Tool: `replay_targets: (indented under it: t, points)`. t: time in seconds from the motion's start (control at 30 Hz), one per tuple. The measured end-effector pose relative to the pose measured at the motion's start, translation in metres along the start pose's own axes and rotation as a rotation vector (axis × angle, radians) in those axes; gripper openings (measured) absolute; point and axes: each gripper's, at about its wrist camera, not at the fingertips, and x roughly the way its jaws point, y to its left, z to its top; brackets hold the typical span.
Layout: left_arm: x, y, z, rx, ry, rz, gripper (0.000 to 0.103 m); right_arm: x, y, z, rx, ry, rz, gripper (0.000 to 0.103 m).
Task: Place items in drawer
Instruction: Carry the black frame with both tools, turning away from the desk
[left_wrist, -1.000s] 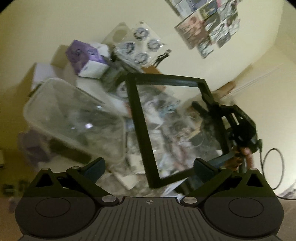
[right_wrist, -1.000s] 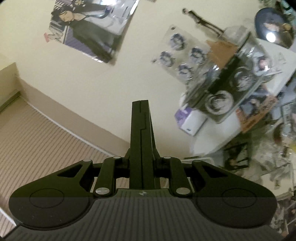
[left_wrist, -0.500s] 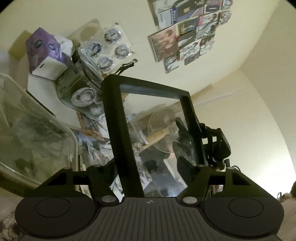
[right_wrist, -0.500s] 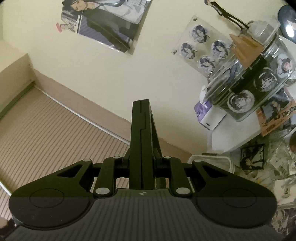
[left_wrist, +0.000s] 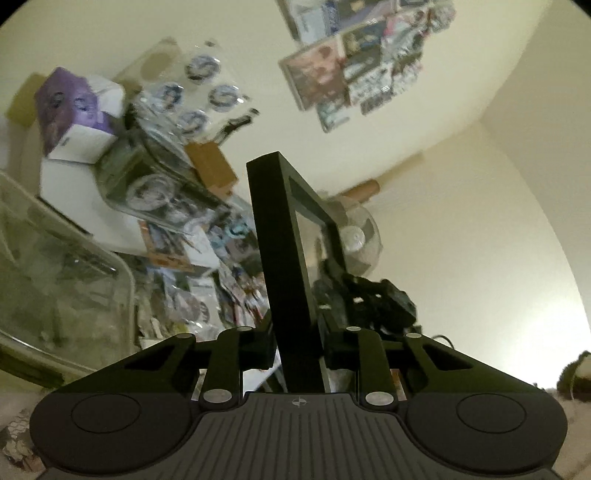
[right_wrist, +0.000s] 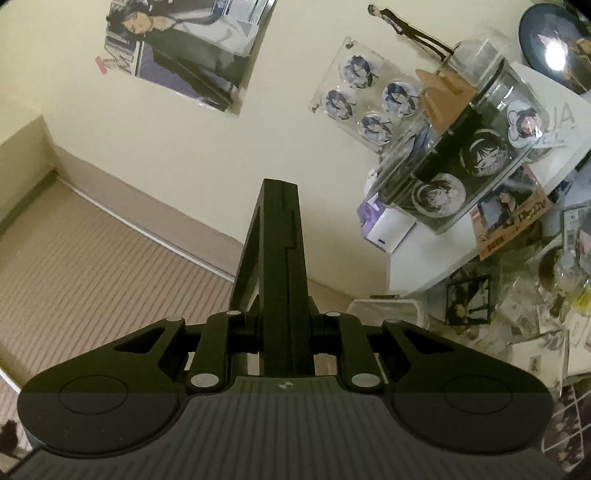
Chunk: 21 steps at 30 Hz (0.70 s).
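Black frame (left_wrist: 286, 266) stands edge-on, pinched by both left gripper (left_wrist: 297, 354) and right gripper (right_wrist: 284, 332) jaws.

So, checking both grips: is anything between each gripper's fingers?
Yes. In the left wrist view the left gripper is clamped on the black picture frame; in the right wrist view the right gripper clamps its other edge.

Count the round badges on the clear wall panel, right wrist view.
4, in a tilted two-by-two on the clear panel: top, left, right, bottom. The glass jar overlaps the panel's lower right corner, so another could be hidden.
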Motion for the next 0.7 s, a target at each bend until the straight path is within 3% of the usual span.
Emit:
replay_targets:
  t: [0.1, 0.2, 0.4, 0.7]
  points:
    - [0.003, -0.010, -0.002, 0.003, 0.019, 0.010, 0.023, -0.008, 0.002, -0.004, -0.014, -0.008, 0.001, 0.019]
    - [-0.002, -0.025, -0.013, 0.012, -0.017, -0.001, 0.023, -0.020, 0.009, -0.011, -0.027, -0.030, 0.012, 0.019]
    - [-0.018, -0.057, -0.035, 0.038, -0.060, -0.095, 0.023, -0.055, 0.034, -0.042, -0.034, -0.097, 0.036, 0.019]
    - [-0.002, -0.080, -0.065, 0.050, 0.161, -0.272, 0.023, -0.153, 0.086, -0.150, -0.032, -0.357, -0.083, 0.019]
